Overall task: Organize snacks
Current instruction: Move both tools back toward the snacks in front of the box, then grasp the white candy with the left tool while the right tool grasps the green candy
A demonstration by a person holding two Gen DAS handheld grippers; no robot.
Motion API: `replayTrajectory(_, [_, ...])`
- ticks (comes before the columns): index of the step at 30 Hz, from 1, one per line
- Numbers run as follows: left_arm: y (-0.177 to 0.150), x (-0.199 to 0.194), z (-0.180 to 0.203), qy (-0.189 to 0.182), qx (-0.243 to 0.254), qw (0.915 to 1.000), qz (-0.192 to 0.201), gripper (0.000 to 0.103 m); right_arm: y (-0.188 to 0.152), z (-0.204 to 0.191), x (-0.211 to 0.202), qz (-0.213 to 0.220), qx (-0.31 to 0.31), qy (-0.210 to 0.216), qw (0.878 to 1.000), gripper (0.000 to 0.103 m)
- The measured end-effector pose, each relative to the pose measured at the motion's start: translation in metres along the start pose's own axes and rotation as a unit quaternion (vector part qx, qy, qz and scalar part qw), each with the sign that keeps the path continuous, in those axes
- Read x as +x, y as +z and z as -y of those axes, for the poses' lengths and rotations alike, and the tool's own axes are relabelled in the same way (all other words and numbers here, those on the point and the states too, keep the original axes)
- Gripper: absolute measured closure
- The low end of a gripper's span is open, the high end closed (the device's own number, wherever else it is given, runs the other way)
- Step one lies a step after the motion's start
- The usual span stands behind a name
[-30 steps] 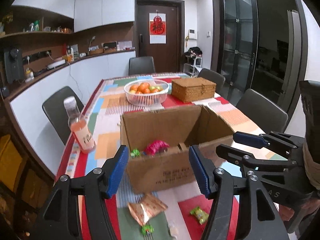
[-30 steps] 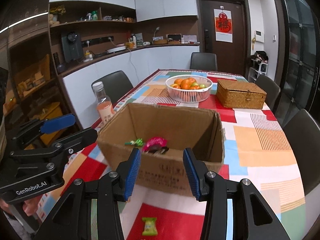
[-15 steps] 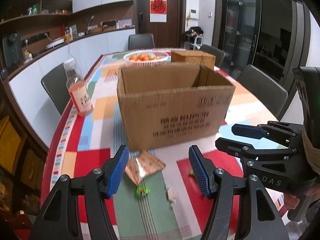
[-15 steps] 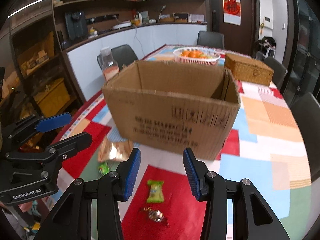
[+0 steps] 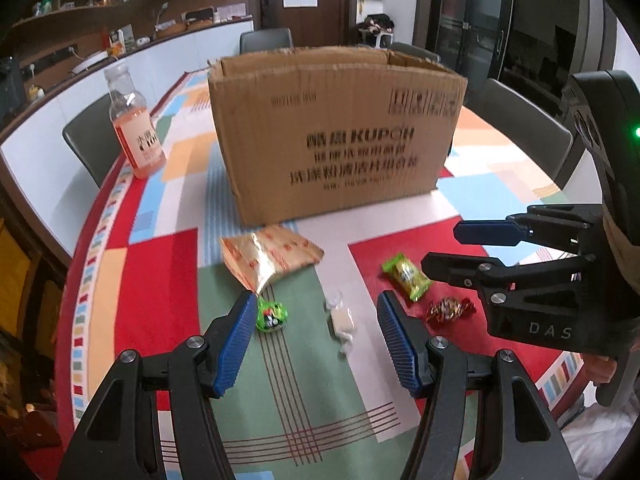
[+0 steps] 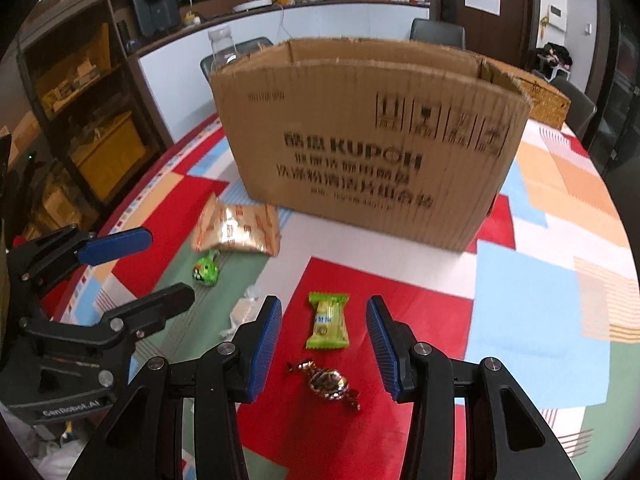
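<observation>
A cardboard box [image 5: 336, 136] stands on the patterned table; it also shows in the right wrist view [image 6: 368, 140]. In front of it lie an orange snack packet [image 5: 268, 258], a small green candy [image 5: 272, 316], a white wrapped candy [image 5: 340, 320], a long green candy bar [image 5: 406, 276] and a brown foil candy [image 5: 450, 310]. My left gripper [image 5: 316, 340] is open and empty, low over the white candy. My right gripper [image 6: 324, 344] is open and empty, straddling the green bar [image 6: 327, 320], with the foil candy [image 6: 326, 382] just below.
A bottle of pink drink [image 5: 136, 128] stands left of the box near the table's left edge [image 5: 86, 264]. Grey chairs [image 5: 520, 124] surround the table. A wicker box [image 6: 548, 100] sits behind the cardboard box. Shelves [image 6: 80, 92] stand at the left.
Both grippers have dropped from above the box down toward the table in front of it. The loose candies are now close under the open fingers. The box interior is no longer visible.
</observation>
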State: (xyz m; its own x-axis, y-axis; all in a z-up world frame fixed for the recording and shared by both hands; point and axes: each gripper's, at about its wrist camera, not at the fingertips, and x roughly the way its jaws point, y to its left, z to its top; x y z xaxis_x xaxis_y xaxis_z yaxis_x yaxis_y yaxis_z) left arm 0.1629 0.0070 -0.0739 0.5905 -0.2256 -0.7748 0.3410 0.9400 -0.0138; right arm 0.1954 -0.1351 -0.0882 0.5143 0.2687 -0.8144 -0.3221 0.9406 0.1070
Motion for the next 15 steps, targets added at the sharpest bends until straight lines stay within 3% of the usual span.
replayTrajectory(4, [-0.005, 0.011, 0.002, -0.013, 0.0, 0.9998, -0.015, 0.042, -0.005, 0.002, 0.013, -0.017, 0.002, 0.002, 1.0, 0.058])
replayTrajectory(15, [-0.012, 0.044, -0.002, -0.048, -0.021, 0.997, -0.056, 0.058, -0.008, 0.007, 0.042, -0.047, 0.016, 0.002, 0.999, 0.058])
